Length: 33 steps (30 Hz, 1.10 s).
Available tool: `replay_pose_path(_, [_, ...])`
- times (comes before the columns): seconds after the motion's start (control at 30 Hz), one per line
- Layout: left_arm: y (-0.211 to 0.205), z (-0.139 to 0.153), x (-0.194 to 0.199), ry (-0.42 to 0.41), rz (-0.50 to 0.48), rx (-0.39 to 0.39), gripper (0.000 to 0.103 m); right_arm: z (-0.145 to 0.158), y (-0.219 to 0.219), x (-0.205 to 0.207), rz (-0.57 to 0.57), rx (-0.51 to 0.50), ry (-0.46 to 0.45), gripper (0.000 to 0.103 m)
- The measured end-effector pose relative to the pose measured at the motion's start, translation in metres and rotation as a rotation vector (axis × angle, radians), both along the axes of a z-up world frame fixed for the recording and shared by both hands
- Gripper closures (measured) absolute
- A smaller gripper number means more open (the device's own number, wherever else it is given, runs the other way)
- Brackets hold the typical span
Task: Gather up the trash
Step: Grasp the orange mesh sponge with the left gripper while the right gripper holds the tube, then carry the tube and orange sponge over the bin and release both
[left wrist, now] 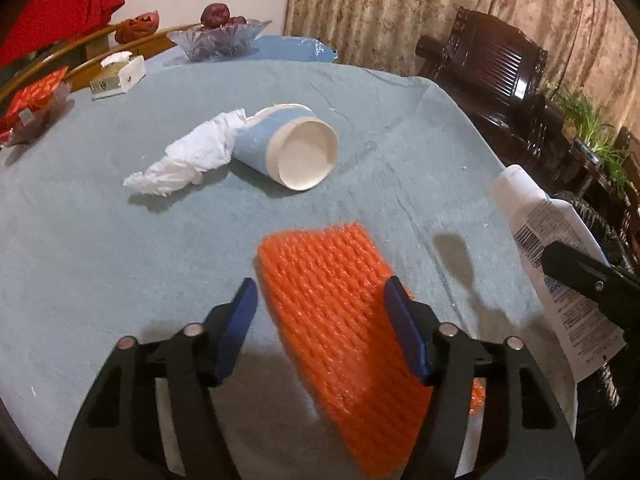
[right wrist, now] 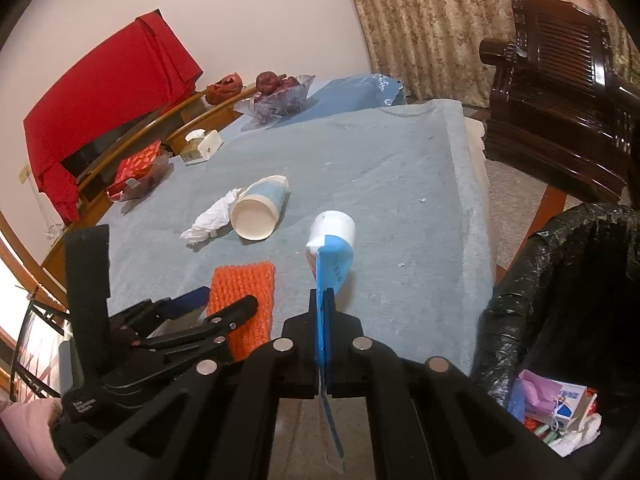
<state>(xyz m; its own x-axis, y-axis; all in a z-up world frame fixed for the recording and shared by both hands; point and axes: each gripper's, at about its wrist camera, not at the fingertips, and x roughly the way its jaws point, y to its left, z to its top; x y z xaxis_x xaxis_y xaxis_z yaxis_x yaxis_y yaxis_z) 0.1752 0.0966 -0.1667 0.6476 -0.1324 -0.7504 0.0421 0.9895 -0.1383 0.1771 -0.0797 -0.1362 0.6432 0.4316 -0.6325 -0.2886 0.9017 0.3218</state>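
An orange foam fruit net (left wrist: 340,312) lies on the blue tablecloth between the open jaws of my left gripper (left wrist: 320,312); it also shows in the right wrist view (right wrist: 244,296). My right gripper (right wrist: 325,300) is shut on the flat end of a white and blue tube (right wrist: 332,248), held above the table; the tube shows at the right edge of the left wrist view (left wrist: 552,256). A tipped blue paper cup (left wrist: 292,148) and a crumpled white tissue (left wrist: 188,160) lie further back.
A black-lined trash bin (right wrist: 560,280) with trash inside stands right of the table. A tissue box (left wrist: 118,74), a glass fruit bowl (left wrist: 218,40) and red packets (left wrist: 34,100) sit at the back. A dark wooden chair (right wrist: 560,92) stands beyond the table's right edge.
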Motion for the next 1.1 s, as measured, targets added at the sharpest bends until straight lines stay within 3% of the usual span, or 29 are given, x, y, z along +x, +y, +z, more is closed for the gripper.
replay_pose_path(0.07, [-0.003, 0.001, 0.0, 0.0, -0.01, -0.016, 0.06, 0.0, -0.002, -0.001, -0.003, 0.002, 0.0, 0.101])
replay_pose_path(0.13, [-0.009, 0.003, -0.002, -0.008, -0.037, -0.016, 0.083, 0.0, -0.005, -0.002, -0.006, 0.003, 0.0, 0.101])
replay_pose_path(0.2, [-0.014, 0.005, -0.004, -0.021, -0.045, -0.006, 0.086, 0.001, -0.006, -0.004, -0.007, 0.005, -0.002, 0.101])
replay_pose_path(0.63, [-0.02, 0.055, -0.011, -0.117, -0.059, -0.024, 0.087, 0.024, -0.017, -0.015, -0.023, 0.001, -0.063, 0.101])
replay_pose_path(1.1, [-0.061, 0.095, -0.024, -0.187, -0.143, -0.024, 0.088, 0.056, -0.057, -0.036, -0.102, 0.004, -0.126, 0.101])
